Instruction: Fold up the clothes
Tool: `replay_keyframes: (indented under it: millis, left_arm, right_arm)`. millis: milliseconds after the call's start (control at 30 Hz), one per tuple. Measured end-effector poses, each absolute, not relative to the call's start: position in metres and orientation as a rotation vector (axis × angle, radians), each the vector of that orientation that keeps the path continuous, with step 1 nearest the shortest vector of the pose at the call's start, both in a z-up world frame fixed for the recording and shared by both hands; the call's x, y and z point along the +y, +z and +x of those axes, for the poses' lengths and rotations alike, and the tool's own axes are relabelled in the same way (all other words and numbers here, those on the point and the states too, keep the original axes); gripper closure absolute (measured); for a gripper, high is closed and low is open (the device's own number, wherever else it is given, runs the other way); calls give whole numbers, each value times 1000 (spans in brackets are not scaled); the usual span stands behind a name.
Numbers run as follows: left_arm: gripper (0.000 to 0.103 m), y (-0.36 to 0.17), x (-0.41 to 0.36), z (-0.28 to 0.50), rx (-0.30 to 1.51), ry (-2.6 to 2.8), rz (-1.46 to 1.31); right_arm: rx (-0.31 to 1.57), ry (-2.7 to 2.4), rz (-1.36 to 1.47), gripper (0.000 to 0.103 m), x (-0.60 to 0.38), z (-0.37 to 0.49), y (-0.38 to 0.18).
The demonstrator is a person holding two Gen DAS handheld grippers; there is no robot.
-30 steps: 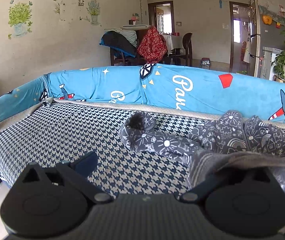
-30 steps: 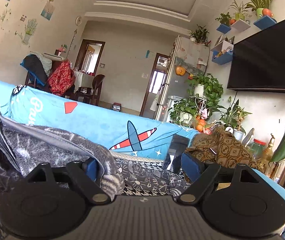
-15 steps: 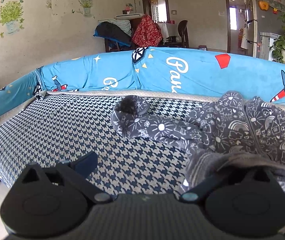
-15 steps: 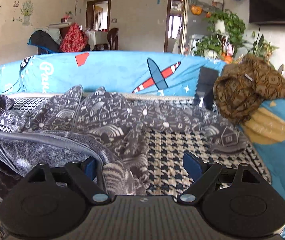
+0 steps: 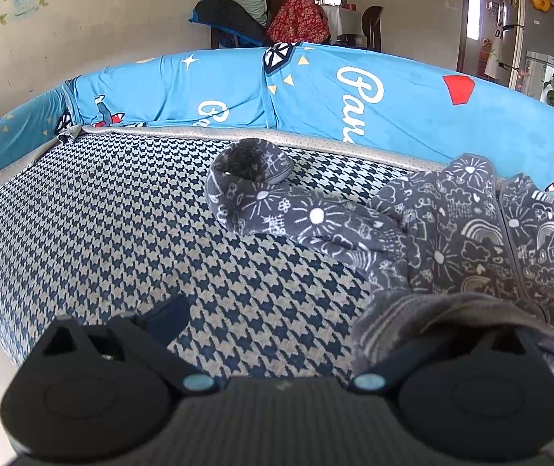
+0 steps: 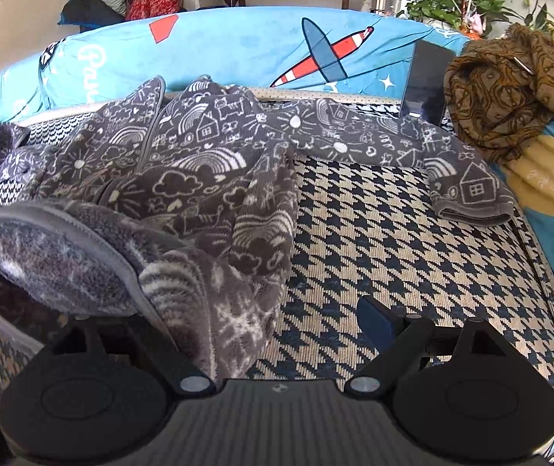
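1. L gripper: jaws stand wide, nothing clenched. The hem of the grey printed top is only draped over its inner finger; the outer finger is bare above the seat.
2. R gripper: same, released. Fleece hangs over its inner finger and the outer finger is clear. So neither tong actually grips the cloth.
3. Looks like you're laying the bottom edge up over the body, approx a first fold. Slip both inner fingers out sideways and low, w/o lifting, or the hem will drag back w/ them.
4. Check the fold edge near you. In the R view it's bunched and twisted, with the fluffy inside showing. Flatten it before going on.
5. Mid: the body lies rumpled along the seat, centre seam skewed. Square it up, else the next fold goes crooked.
6. Further out: the L sleeve runs left, cuff curled open; the R sleeve runs right, cuff flat. Prob. bring these in next, one per gripper.
7. Far: the collar end touches the blue cover. Keep the R sleeve off the brown cloth and the dark slab propped beside it.
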State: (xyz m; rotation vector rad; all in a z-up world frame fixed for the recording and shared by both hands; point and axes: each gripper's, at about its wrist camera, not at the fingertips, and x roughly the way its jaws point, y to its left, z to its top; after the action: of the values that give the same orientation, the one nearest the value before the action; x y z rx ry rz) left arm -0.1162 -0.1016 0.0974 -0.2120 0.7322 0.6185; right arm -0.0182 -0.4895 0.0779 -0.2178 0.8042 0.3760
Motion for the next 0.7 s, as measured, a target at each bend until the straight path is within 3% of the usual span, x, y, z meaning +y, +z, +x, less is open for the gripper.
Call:
replay_keyframes:
  millis: [233,367,533,700]
  left_arm:
    - [0,93,-102,-115,741,629,-201]
    - [0,89,-111,-116,753,628,-143]
    - [0,76,-124,-117,795,595,-52]
    - [0,73,-145,-127,769,574,95]
  right_arm:
    - [841,362,-356,19,-491,-27,63]
    - [684,189,-397,20,-498,-33,72]
    - [486,62,-241,20,-521,-36,103]
    - [598,42,-91,20,-543,-18,104]
